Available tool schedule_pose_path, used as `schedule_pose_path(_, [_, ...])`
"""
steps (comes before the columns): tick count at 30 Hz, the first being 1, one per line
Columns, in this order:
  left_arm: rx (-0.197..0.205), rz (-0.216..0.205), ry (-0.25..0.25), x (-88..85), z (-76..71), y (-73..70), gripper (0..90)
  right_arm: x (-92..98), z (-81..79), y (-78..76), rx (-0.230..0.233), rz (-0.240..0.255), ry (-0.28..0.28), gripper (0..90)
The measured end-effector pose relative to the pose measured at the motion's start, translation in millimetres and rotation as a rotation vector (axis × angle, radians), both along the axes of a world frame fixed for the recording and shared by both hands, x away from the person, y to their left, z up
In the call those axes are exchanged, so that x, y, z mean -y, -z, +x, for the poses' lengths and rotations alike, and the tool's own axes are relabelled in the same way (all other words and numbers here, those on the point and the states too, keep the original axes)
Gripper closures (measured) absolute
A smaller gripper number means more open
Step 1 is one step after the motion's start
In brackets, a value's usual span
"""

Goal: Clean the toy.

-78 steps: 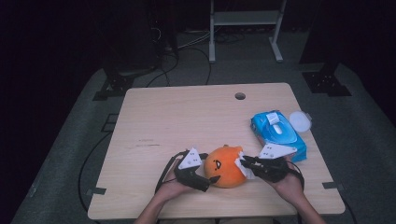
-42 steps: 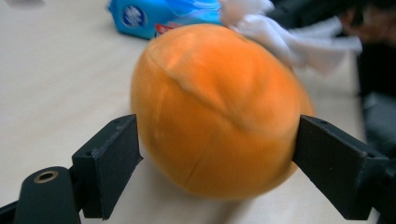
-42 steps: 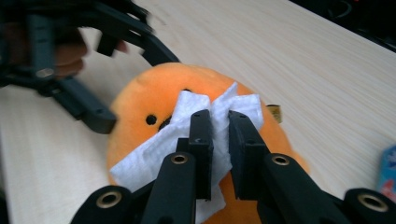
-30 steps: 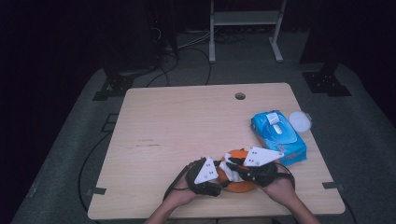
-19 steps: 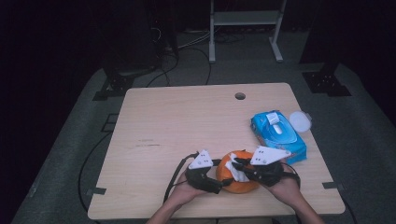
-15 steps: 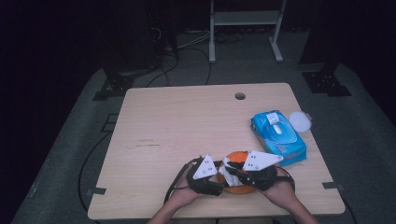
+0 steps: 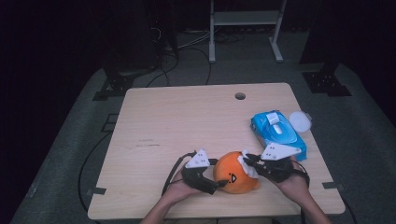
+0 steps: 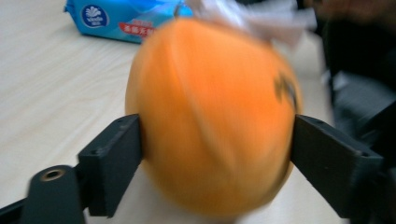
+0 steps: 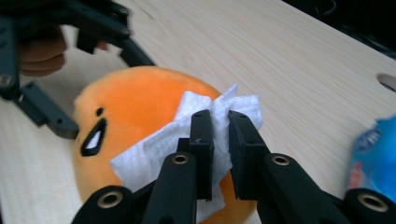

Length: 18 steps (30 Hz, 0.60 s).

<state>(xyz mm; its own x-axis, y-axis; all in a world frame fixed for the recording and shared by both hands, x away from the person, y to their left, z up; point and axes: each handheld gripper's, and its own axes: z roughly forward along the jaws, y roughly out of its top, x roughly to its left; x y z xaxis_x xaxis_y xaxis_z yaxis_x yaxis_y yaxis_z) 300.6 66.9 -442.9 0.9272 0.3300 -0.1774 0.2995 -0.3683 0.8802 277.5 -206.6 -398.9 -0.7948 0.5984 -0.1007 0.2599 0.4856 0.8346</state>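
Holding a crumpled white paper tissue (image 9: 219,116) between the jaws of my right gripper (image 9: 218,140), I have them closed narrow on it, and the tissue lies against the top of the round orange plush toy with a black stitched face (image 9: 140,116). That toy sits on the pale wooden worktop (image 7: 187,121) close to its near edge, roughly midway between the near corners and a little toward the right one. My left gripper (image 8: 215,163) straddles the toy from the other side; its jaws have just been opening, and they now stand wide with the orange body between them, one at each flank. The blur keeps me from saying whether they press on it or merely flank it. From the high view, the left gripper (image 7: 201,173) and right gripper (image 7: 268,163) face each other across the toy (image 7: 236,171). A blue soft pack of wet wipes (image 7: 279,133) lies near the worktop's right edge, with a round white lid (image 7: 300,122) just beside it.
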Motion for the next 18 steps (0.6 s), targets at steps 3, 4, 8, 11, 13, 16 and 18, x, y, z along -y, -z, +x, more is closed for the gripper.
schedule_pose_path(3, [-0.029, -0.013, -0.005, -2.2, 1.1, -4.6, 14.1, -15.2, -9.5, -1.0, 0.016, -0.006, -0.056, 79.7])
schedule_pose_path(4, [-0.017, 0.032, -0.01, -0.6, 0.6, -3.6, 14.2, -20.0, -12.4, -1.1, 0.023, -0.013, -0.069, 79.7])
schedule_pose_path(8, [-0.02, 0.047, -0.01, 1.1, -0.6, 1.8, 21.3, -30.3, -17.7, 0.2, 0.028, -0.028, -0.094, 79.7])
schedule_pose_path(11, [0.09, 0.046, -0.048, 1.9, -3.7, -5.3, 39.4, -27.6, -15.7, -0.8, 0.033, 0.001, -0.059, 79.5])
schedule_pose_path(13, [0.223, 0.064, -0.06, 4.2, -8.9, -14.3, 43.6, -24.2, -15.0, -4.4, 0.048, 0.027, -0.034, 79.4])
schedule_pose_path(16, [0.351, 0.096, -0.063, 4.5, -13.9, -21.3, 44.3, -22.7, -15.6, -7.4, 0.074, 0.04, -0.013, 79.5])
schedule_pose_path(18, [0.331, 0.106, -0.055, 2.7, -11.2, -15.7, 40.7, -25.3, -14.1, -3.4, 0.062, 0.033, -0.021, 79.5])
